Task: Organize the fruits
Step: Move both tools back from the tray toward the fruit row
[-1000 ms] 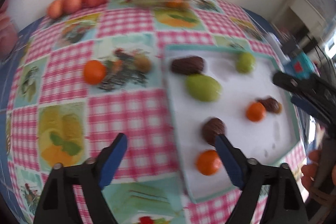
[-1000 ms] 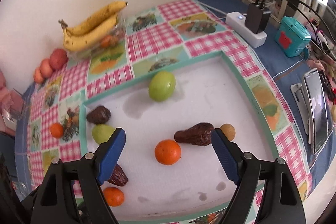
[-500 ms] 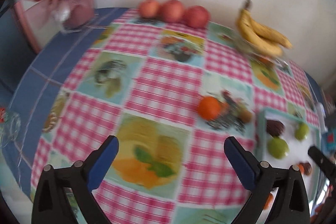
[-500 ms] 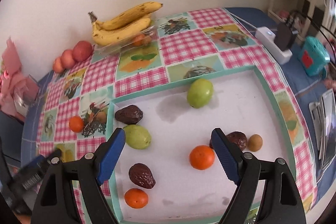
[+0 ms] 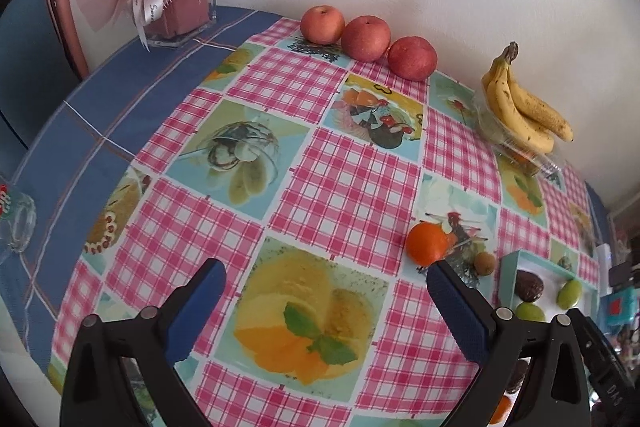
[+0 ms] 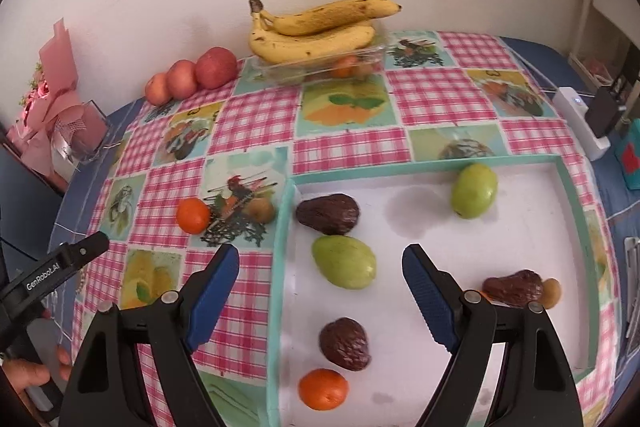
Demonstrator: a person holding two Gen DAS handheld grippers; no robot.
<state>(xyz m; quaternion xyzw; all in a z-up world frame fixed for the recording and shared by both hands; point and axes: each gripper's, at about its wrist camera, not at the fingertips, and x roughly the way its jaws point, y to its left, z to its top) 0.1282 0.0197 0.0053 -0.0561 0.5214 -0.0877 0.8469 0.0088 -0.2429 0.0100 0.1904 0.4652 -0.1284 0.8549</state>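
My left gripper (image 5: 324,301) hangs wide open and empty over the pink checked tablecloth surface (image 5: 348,183), left of the shallow white tray with a teal rim (image 6: 280,267). My right gripper (image 6: 320,285) – also open, holding nothing – hovers over that tray, near a green pear-shaped fruit (image 6: 344,261). A round orange tangerine (image 6: 193,215) lies just left of the tray.

The right tool (image 6: 320,279) is hovering with jaws apart over a green pear (image 6: 343,261) lying in the teal-rimmed tray (image 6: 280,267), between two dark avocados (image 6: 328,213) (image 6: 345,343).
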